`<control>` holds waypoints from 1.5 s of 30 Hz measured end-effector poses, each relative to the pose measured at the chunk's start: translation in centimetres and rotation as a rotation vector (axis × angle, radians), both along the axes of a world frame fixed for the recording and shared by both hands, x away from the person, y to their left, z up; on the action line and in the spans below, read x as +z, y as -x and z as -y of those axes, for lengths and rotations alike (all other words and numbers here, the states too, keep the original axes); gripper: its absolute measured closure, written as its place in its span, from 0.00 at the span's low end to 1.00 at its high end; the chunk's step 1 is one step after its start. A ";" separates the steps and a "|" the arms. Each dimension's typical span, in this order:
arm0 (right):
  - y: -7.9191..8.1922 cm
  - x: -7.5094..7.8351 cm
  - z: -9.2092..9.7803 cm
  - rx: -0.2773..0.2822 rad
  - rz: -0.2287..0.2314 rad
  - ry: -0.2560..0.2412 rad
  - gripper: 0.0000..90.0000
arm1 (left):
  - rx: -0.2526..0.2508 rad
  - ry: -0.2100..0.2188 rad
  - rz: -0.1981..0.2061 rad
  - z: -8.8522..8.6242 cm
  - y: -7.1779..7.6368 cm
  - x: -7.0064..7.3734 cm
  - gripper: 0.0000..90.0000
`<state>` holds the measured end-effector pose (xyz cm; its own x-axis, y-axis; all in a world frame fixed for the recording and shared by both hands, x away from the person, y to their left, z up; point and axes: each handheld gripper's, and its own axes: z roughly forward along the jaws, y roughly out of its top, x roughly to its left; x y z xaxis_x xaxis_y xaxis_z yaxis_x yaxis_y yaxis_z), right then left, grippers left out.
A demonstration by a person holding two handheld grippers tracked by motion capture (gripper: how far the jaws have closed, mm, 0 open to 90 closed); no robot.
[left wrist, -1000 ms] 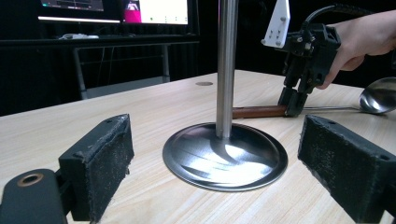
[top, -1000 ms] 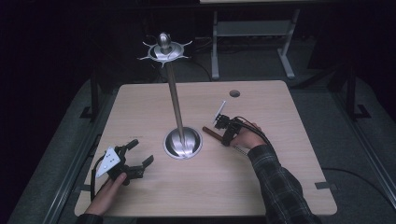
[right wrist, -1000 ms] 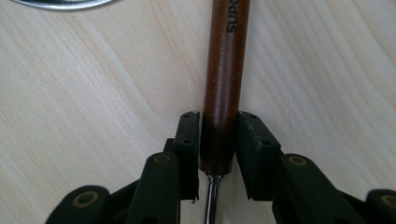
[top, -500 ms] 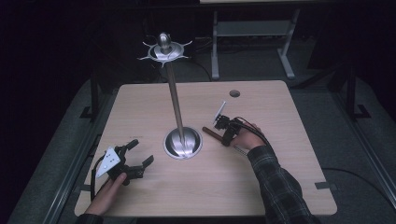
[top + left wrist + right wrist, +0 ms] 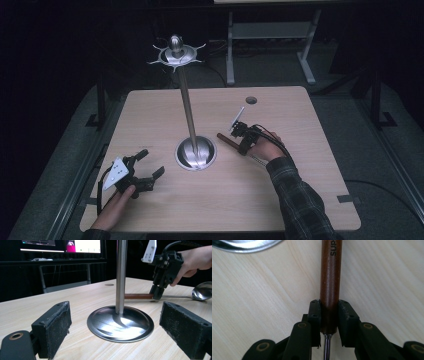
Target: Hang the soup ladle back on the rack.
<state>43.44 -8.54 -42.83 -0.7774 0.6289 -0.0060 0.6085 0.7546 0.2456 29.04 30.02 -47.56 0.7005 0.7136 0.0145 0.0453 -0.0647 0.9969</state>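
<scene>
The ladle [image 5: 175, 296] lies flat on the tabletop [image 5: 300, 125], just off the three o'clock side of the metal stand's round base [image 5: 196, 153]. Its brown wooden handle [image 5: 330, 285] bears printed letters and points toward that base; a thin steel shaft [image 5: 326, 347] runs from the handle to a polished, rounded bowl [image 5: 202, 290] at the far end. The right tool [image 5: 329, 315] clamps the handle near the shaft.

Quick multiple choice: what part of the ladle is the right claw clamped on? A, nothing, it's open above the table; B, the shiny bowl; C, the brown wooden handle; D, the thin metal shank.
C: in the right gripper view the right claw has both jaws pressed against the brown wooden handle of the ladle, which lies on the table beside the stand's round base.
</scene>
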 end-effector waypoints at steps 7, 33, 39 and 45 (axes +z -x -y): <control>0.7 1.7 1.2 -0.013 0.055 -0.072 0.82 | 0.001 -0.002 0.000 0.0 0.0 0.0 0.11; 5.3 5.9 7.1 -0.110 0.312 -0.386 0.82 | 0.005 0.001 -0.003 0.0 0.0 0.0 0.11; 6.3 6.5 8.0 -0.128 0.355 -0.468 0.82 | 0.006 0.001 -0.003 0.0 0.0 0.0 0.11; 7.1 6.9 8.6 -0.133 0.405 -0.546 0.82 | 0.008 0.003 -0.005 0.0 0.0 0.0 0.11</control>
<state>36.32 -17.10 -35.91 -0.6967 0.7144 0.0648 0.4674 0.3835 0.7965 29.03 30.01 -47.57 0.6951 0.7188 0.0091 0.0504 -0.0613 0.9968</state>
